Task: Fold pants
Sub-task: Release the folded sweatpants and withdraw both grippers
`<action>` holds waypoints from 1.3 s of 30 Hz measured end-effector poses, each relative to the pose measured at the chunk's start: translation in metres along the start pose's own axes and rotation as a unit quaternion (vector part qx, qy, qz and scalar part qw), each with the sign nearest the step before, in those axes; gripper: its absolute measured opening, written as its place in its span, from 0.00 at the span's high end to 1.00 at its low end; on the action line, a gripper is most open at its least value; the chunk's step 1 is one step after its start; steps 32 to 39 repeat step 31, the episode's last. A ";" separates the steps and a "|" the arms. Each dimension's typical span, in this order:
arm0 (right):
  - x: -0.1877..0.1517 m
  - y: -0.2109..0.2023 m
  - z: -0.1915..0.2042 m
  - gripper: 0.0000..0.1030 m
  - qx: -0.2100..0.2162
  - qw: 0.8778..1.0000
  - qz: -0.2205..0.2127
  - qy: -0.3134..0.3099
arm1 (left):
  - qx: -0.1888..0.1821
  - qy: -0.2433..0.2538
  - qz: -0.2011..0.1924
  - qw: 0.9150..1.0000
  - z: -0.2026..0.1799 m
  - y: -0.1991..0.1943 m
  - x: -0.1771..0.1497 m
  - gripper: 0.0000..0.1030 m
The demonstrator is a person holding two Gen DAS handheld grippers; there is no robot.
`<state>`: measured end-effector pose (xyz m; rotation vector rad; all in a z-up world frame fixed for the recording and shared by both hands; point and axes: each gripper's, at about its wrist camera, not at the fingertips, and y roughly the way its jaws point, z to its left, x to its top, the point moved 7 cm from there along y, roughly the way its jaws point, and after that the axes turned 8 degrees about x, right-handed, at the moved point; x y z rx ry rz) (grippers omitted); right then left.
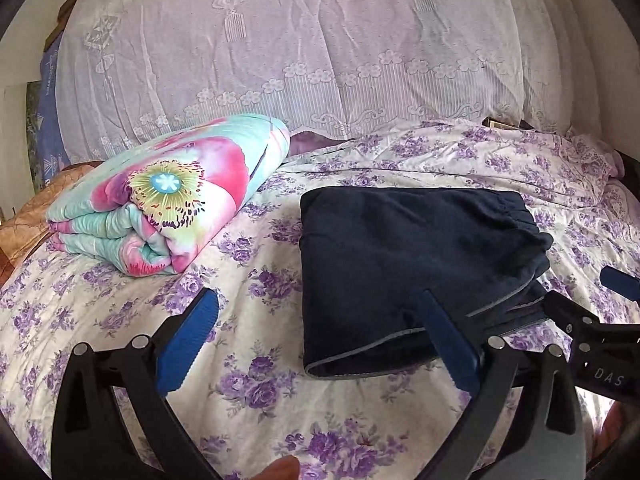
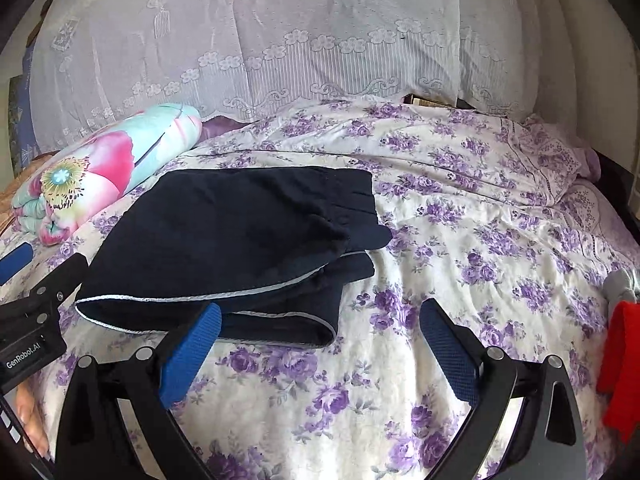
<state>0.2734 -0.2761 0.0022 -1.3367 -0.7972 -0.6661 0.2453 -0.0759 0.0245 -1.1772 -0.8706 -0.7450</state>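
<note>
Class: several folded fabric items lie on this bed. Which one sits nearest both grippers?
The navy pants, folded, right before the open left gripper and right gripper. The floral quilt lies farther back; the red cloth sits aside.

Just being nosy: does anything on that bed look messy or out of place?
Mostly tidy. The folded pants are slightly uneven: lower layers poke out at the right edge. Both tongs are open, holding nothing.

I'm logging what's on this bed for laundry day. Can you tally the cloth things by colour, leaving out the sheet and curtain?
Navy: 1, the folded navy fleece pants
Pink and turquoise: 1, the folded floral quilt
Red: 1, the red cloth at the right edge
Grey: 1, the grey cloth scrap above it
Total: 4
</note>
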 end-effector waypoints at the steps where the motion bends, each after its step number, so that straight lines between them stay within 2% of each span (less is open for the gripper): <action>1: 0.000 0.000 0.002 0.03 0.000 1.000 0.001 -0.004 | -0.001 -0.001 0.001 1.000 0.000 0.000 -0.001 0.05; 5: 0.001 0.000 0.004 0.03 0.000 1.000 0.000 -0.012 | -0.008 -0.003 0.007 1.000 -0.002 0.001 -0.002 0.05; 11: 0.002 -0.003 0.007 0.03 -0.002 1.000 -0.008 -0.020 | -0.044 -0.023 0.021 0.999 -0.006 0.000 -0.004 0.05; 15: 0.002 -0.003 0.007 0.03 -0.001 1.000 -0.007 -0.019 | -0.035 -0.015 0.018 0.999 -0.008 0.000 -0.004 0.05; 21: 0.001 -0.001 0.007 0.03 0.000 1.000 -0.003 -0.015 | -0.036 -0.005 -0.017 0.999 -0.012 -0.011 0.000 0.05; 27: 0.001 -0.001 0.007 0.03 -0.002 1.000 -0.002 -0.019 | -0.020 0.002 -0.003 1.000 -0.013 -0.005 -0.002 0.05; 39: -0.001 0.000 0.007 0.03 -0.002 1.000 0.000 -0.020 | -0.019 0.000 0.001 1.000 -0.012 -0.003 -0.004 0.05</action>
